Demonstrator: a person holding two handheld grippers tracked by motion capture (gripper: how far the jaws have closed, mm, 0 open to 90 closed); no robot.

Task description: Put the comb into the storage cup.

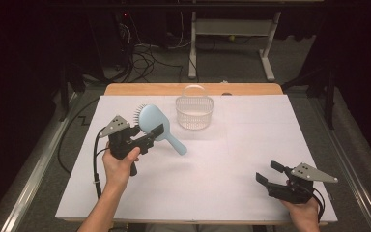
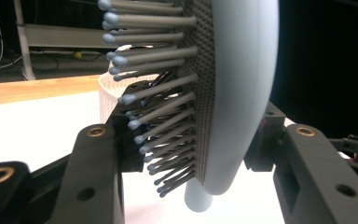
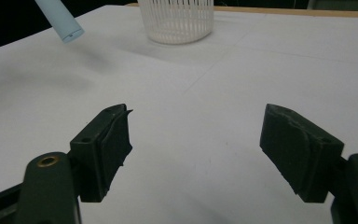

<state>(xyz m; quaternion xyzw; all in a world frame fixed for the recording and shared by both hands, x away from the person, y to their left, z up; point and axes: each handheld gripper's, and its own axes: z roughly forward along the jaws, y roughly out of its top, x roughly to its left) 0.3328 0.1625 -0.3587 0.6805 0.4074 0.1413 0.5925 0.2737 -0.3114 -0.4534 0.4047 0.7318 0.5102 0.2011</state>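
- Holding a pale blue hairbrush (image 1: 153, 122) clear of the desk (image 1: 212, 193), the left gripper (image 1: 150, 135) sits at the left of the high view, its jaws clamped on the brush head.
- In the left gripper view the brush (image 2: 242, 93) stands upright between the two black jaws: one jaw lies among the grey bristles (image 2: 158, 116), the other presses the smooth back.
- The handle (image 1: 176, 144) slants down and to the right, its end above the white sheet and not touching it; the right gripper view catches this handle tip (image 3: 61, 21) at upper left.
- A white slatted basket (image 1: 194, 112) stands on the desk just right of the brush head, near the far edge, apart from the brush; the right gripper view shows it (image 3: 177, 21) at top centre.
- The right gripper (image 1: 270, 173) is low at the near right corner of the desk, well apart from brush and basket; its jaws stand wide apart with only bare white desk between the pads (image 3: 112, 144).
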